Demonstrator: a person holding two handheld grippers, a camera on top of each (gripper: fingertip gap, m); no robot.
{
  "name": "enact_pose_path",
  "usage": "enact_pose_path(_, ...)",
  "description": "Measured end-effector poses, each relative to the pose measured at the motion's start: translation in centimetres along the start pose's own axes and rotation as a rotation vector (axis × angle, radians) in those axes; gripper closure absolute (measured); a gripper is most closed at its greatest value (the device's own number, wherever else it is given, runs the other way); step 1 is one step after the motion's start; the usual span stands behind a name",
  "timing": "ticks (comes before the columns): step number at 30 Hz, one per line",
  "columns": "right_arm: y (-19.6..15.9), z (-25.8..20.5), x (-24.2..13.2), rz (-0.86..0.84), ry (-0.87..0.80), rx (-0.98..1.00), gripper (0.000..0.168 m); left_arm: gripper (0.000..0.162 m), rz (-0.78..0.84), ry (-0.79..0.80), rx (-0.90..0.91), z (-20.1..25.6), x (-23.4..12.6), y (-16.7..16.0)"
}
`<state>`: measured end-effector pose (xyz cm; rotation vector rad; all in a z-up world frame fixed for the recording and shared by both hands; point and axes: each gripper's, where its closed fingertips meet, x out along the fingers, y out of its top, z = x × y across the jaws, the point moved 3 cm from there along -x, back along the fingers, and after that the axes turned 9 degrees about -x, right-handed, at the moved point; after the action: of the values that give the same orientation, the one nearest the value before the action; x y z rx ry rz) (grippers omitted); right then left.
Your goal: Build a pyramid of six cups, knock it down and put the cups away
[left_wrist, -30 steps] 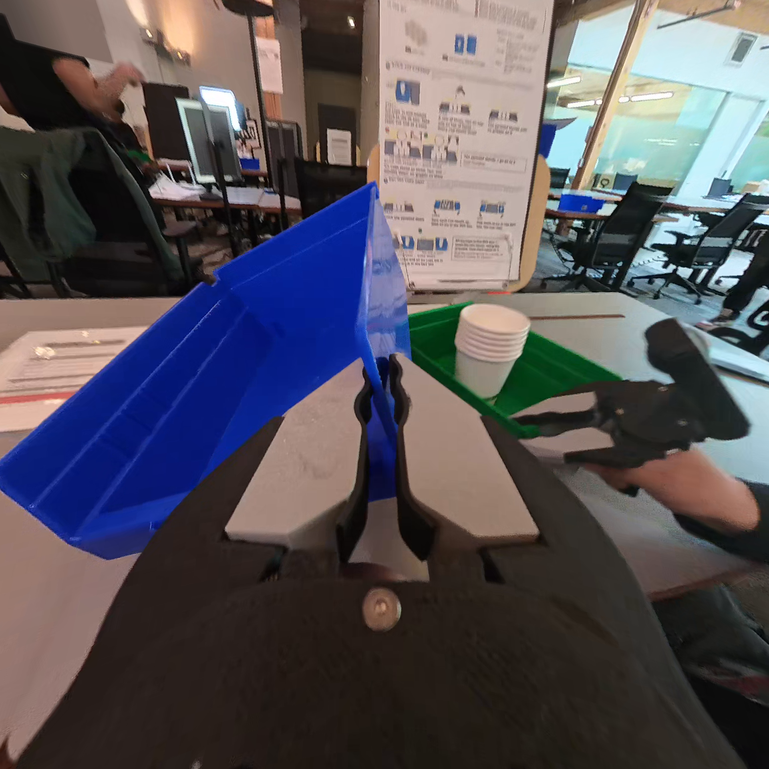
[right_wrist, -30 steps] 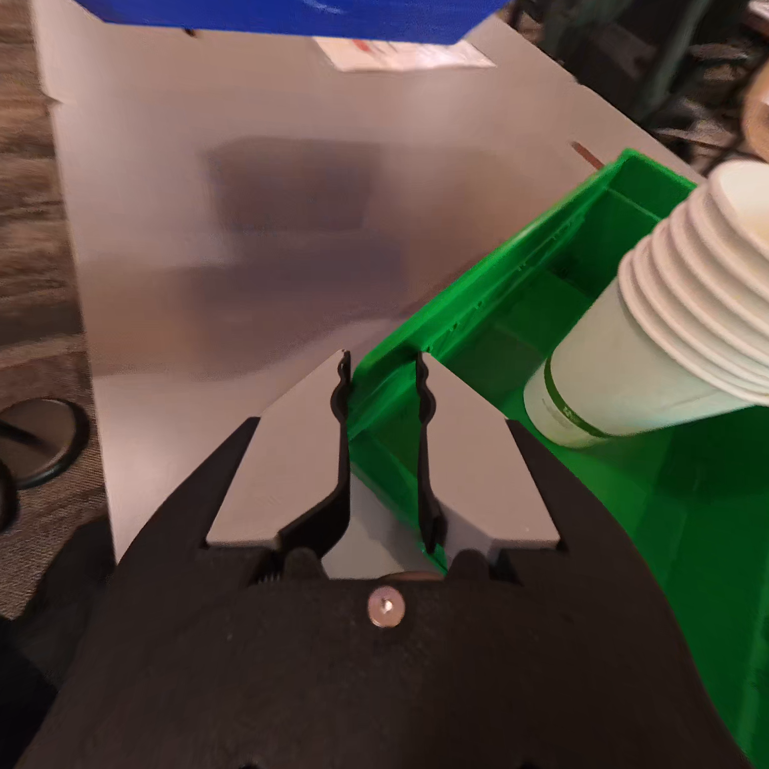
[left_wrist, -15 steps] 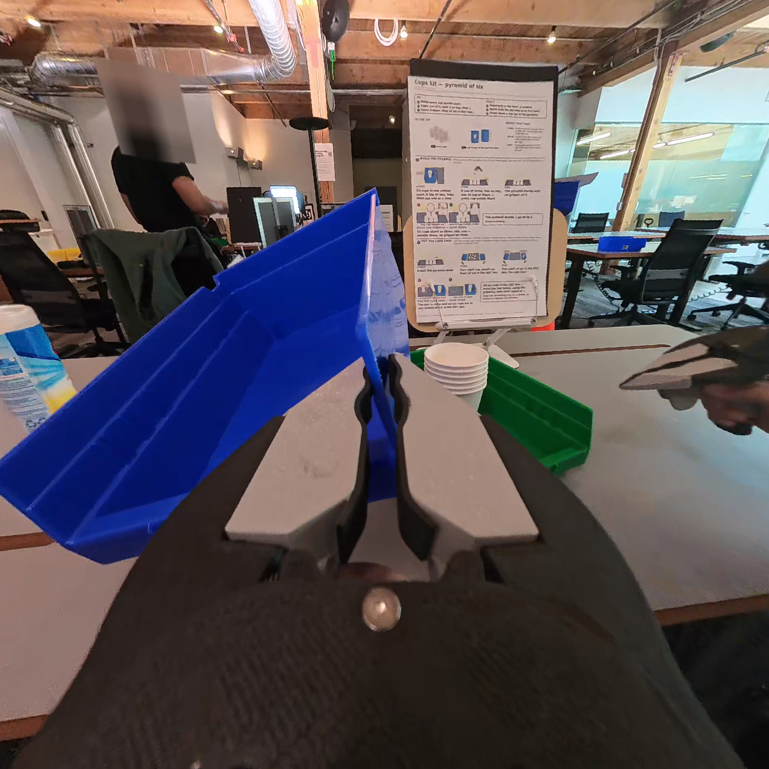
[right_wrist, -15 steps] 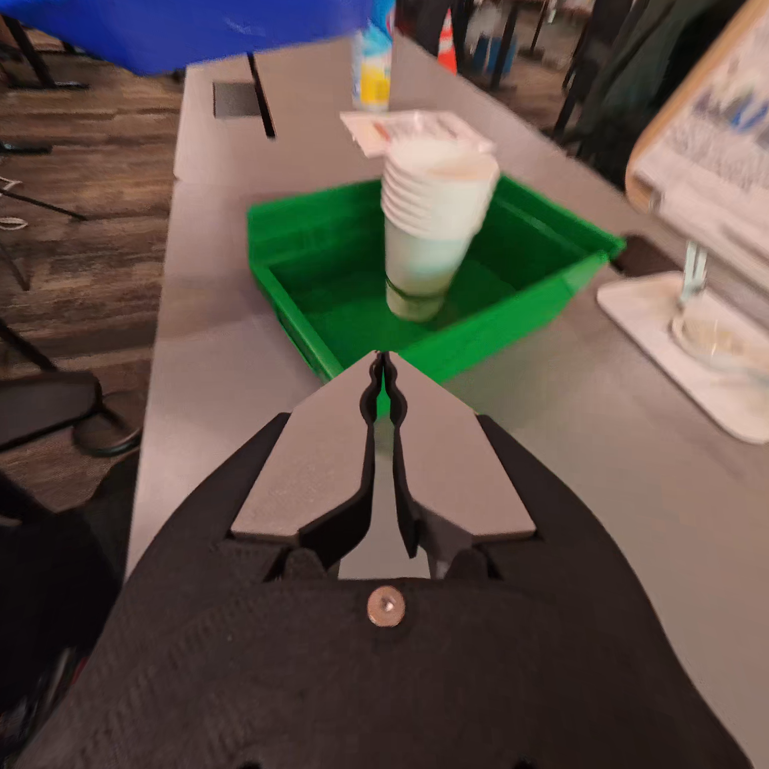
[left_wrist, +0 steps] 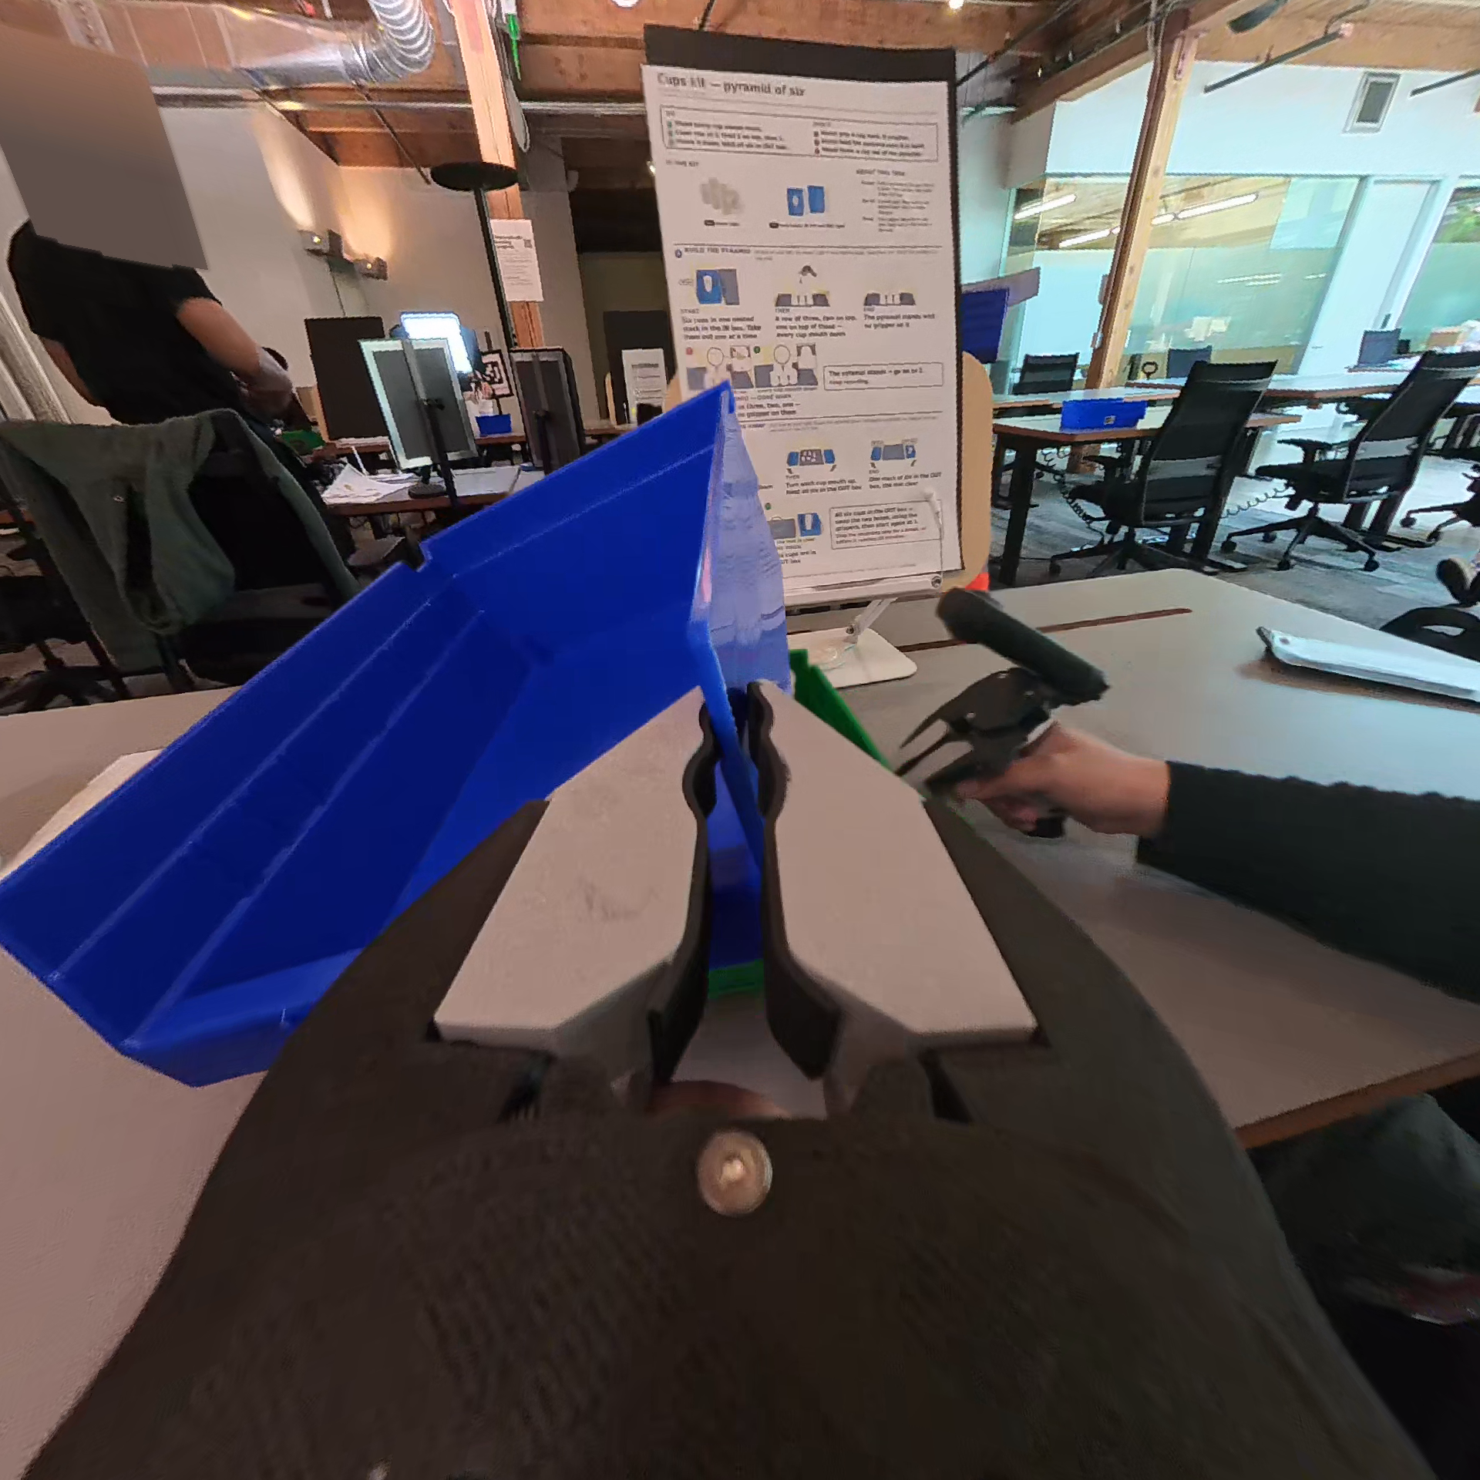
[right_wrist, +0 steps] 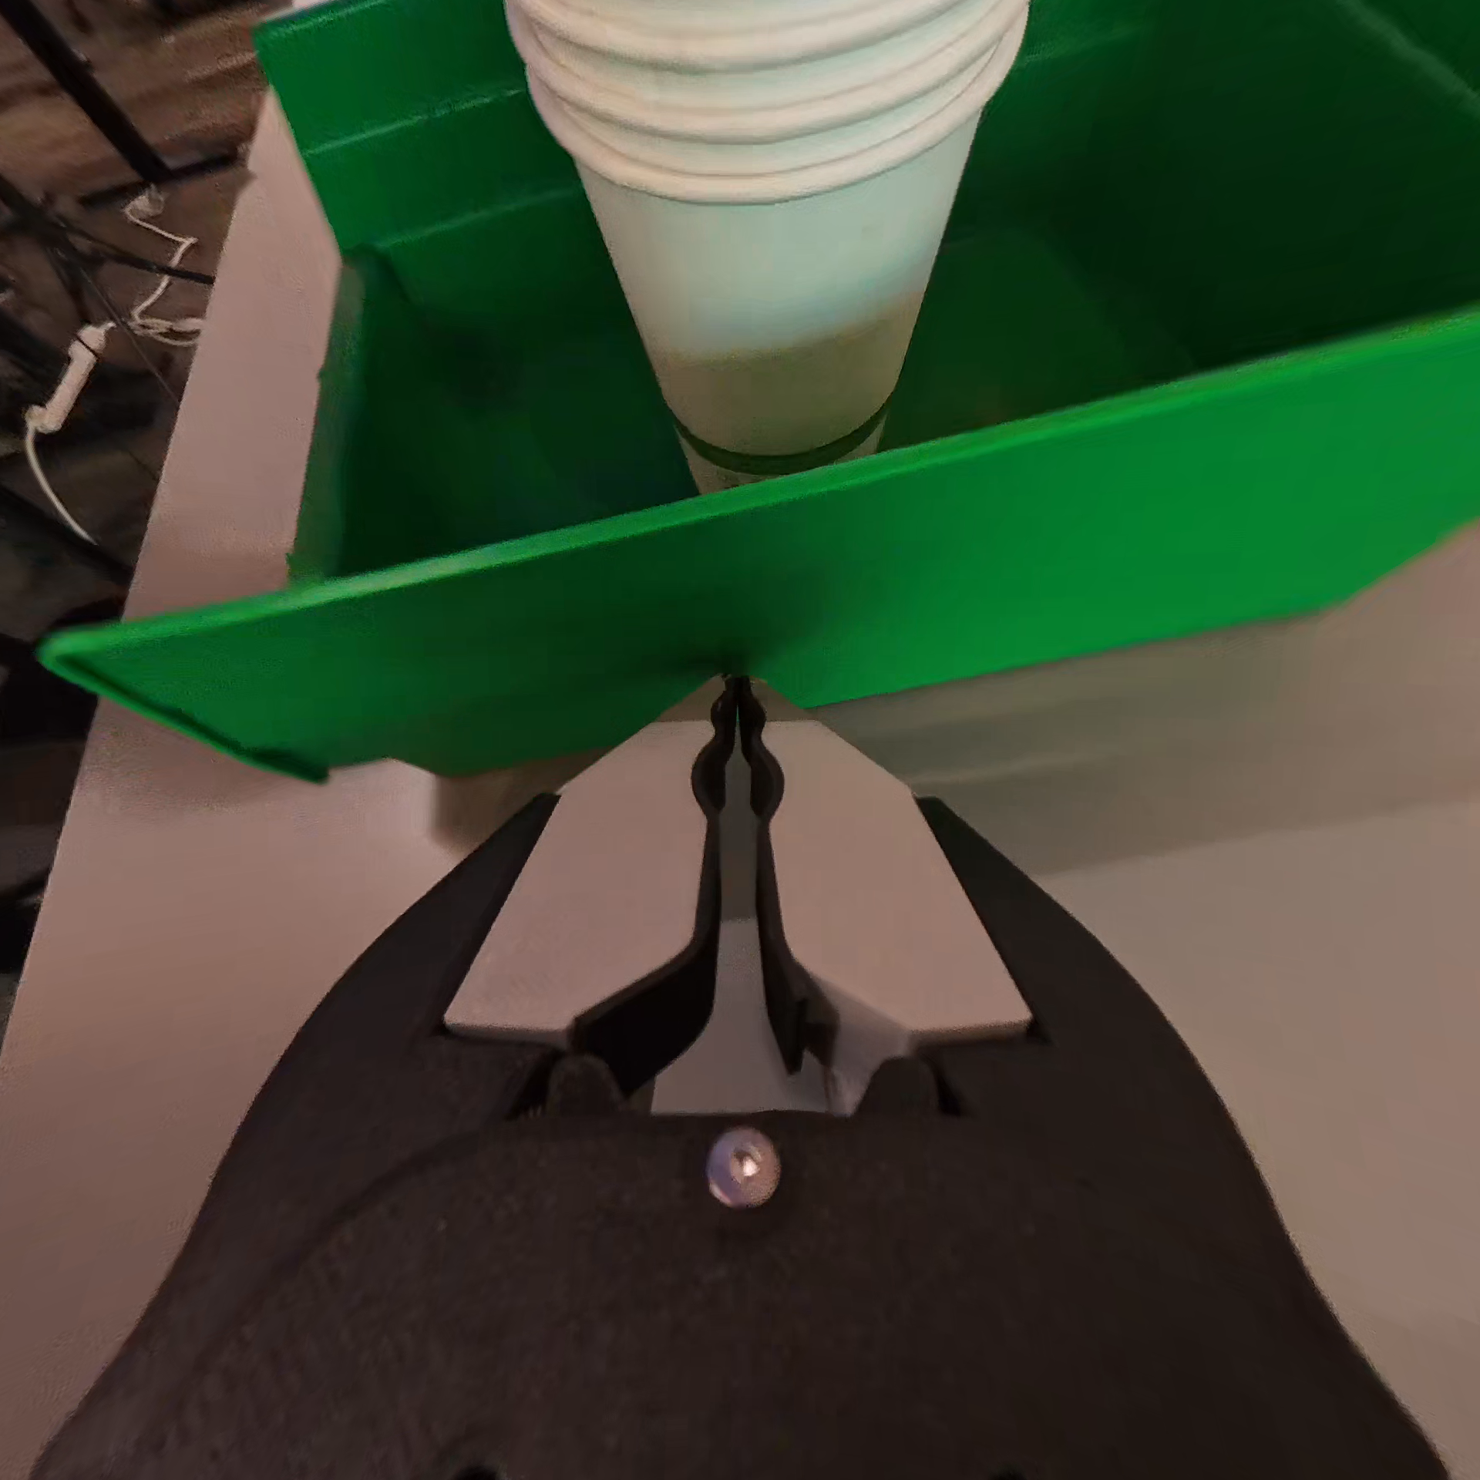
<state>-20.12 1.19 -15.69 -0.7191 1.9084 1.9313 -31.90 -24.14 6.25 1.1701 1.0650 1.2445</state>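
Note:
My left gripper [left_wrist: 733, 697] is shut on the side wall of an empty blue bin [left_wrist: 360, 801] and holds it tilted above the grey table. A green bin [left_wrist: 833, 709] peeks out behind it. In the right wrist view the green bin [right_wrist: 881, 585] stands on the table with a nested stack of white paper cups [right_wrist: 761, 264] upright inside. My right gripper [right_wrist: 735, 690] is shut and empty, its tips against the outside of the green bin's near wall. It also shows in the left wrist view [left_wrist: 921, 749], held by a hand.
An instruction board [left_wrist: 809, 320] stands on the table behind the bins. A white flat object [left_wrist: 1361, 661] lies at the far right. The table's near edge [left_wrist: 1321, 1113] is to the right. A person [left_wrist: 120, 344] and office chairs [left_wrist: 1185, 480] are beyond. Cables [right_wrist: 72, 376] lie on the floor left. My right fingertips sit around 35 cm from my left ones.
My right gripper let go of the green bin's wall, drew back, shut, and came up against the bin's near wall. My left gripper keeps hold of the blue bin.

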Motion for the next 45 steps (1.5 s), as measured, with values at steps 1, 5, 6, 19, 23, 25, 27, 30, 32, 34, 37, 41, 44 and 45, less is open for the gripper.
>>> enact_pose_path(1,0.6,0.0,1.3,-0.015,-0.023,-0.008,0.168,0.161,-0.006,0.0,0.003,0.5,0.3,-0.1)
enact_pose_path(5,1.8,0.7,2.2,-0.072,-0.119,-0.077,0.168,0.161,-0.001,-0.017,0.044,2.5,0.5,0.4)
enact_pose_path(6,1.7,0.8,1.4,-0.071,-0.138,-0.089,0.168,0.161,0.004,-0.027,0.055,3.1,0.4,0.6)
enact_pose_path(19,-10.8,4.0,-22.0,-0.053,-0.546,-0.116,0.168,0.161,-0.011,-0.368,0.128,17.9,4.8,-1.6)
enact_pose_path(23,-15.6,5.1,-29.1,-0.104,-0.741,-0.089,0.168,0.161,-0.084,-0.473,0.156,24.3,8.2,-5.4)
enact_pose_path(25,-18.0,5.6,-31.8,-0.081,-0.798,-0.032,0.168,0.16,-0.126,-0.505,0.19,27.3,10.2,-7.9)
enact_pose_path(27,-20.5,6.4,-33.8,-0.079,-0.833,0.056,0.168,0.159,-0.173,-0.523,0.228,30.0,12.4,-10.6)
enact_pose_path(30,-23.0,7.7,-36.3,-0.117,-0.902,0.126,0.168,0.159,-0.227,-0.532,0.272,33.3,15.6,-14.5)
enact_pose_path(32,-24.0,8.3,-38.0,-0.131,-0.961,0.164,0.168,0.16,-0.228,-0.539,0.274,35.5,17.3,-16.3)
enact_pose_path(34,-24.4,8.6,-39.8,-0.129,-1.031,0.201,0.168,0.16,-0.254,-0.55,0.281,37.8,18.8,-17.9)
enact_pose_path(37,-24.5,8.6,-42.7,-0.081,-1.136,0.239,0.168,0.155,-0.323,-0.577,0.301,40.9,20.4,-20.8)
enact_pose_path(41,-23.9,8.1,-43.5,-0.019,-1.156,0.221,0.168,0.138,-0.402,-0.653,0.203,42.5,20.1,-22.5)
enact_pose_path(44,-23.7,7.9,-43.7,-0.062,-1.205,0.181,0.168,0.123,-0.378,-0.633,0.163,39.8,18.9,-20.9)
enact_pose_path(45,-23.6,7.9,-44.1,-0.063,-1.231,0.179,0.168,0.119,-0.382,-0.624,0.149,38.2,18.3,-20.4)
